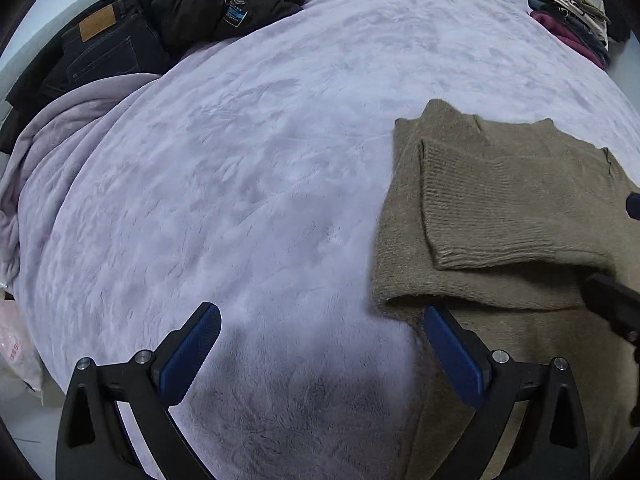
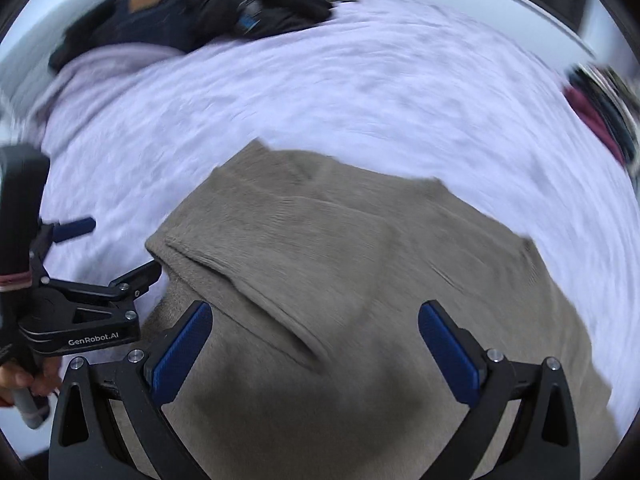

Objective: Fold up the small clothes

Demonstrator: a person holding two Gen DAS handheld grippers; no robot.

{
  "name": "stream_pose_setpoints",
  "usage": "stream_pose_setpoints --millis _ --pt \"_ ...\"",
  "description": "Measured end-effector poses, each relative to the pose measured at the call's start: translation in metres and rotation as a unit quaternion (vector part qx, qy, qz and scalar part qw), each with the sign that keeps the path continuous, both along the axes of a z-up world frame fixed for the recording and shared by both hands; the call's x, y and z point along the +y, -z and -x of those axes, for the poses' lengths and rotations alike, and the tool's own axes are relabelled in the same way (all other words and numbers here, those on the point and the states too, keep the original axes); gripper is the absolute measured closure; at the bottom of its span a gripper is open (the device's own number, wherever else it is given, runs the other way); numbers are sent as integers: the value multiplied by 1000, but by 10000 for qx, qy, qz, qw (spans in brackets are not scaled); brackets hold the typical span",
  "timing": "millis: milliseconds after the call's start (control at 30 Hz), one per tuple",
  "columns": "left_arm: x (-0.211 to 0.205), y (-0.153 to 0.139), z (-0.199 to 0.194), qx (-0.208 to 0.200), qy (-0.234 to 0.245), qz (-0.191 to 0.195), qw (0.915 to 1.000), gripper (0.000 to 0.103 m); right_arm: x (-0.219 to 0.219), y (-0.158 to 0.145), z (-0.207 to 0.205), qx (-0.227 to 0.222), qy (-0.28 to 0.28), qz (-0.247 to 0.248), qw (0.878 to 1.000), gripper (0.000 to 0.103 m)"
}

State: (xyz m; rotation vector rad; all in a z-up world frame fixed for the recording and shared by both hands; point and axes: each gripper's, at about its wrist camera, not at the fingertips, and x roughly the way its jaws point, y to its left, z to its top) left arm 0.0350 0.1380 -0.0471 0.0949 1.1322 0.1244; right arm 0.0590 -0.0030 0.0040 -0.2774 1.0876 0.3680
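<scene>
You held both grippers wide open, empty: the left gripper at the sweater's left edge, the right gripper over its middle. The sweater lay partly folded near the bed's near edge; a shallow pinch could undo the sleeve fold

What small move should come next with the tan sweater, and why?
Probably lower the left gripper onto the tan sweater near its left edge and close. Both grippers are open and empty, one sleeve already lies folded across the body, and the right gripper hovers over the sweater's middle.
</scene>
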Motion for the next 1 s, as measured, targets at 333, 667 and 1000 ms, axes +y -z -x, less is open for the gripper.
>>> stream_pose_setpoints --millis 333,667,1000 --pt "-9 11 -17 20 -198 -123 9997 2 -10 11 -31 -228 615 -192 9977 92" --pt "-18 17 -21 69 -180 -355 9992 2 -223 36 13 317 3670 -2551 8940 92" --pt "-20 17 -23 128 -185 -473 9986 2 -271 72 18 796 4220 -4545 7804 54"
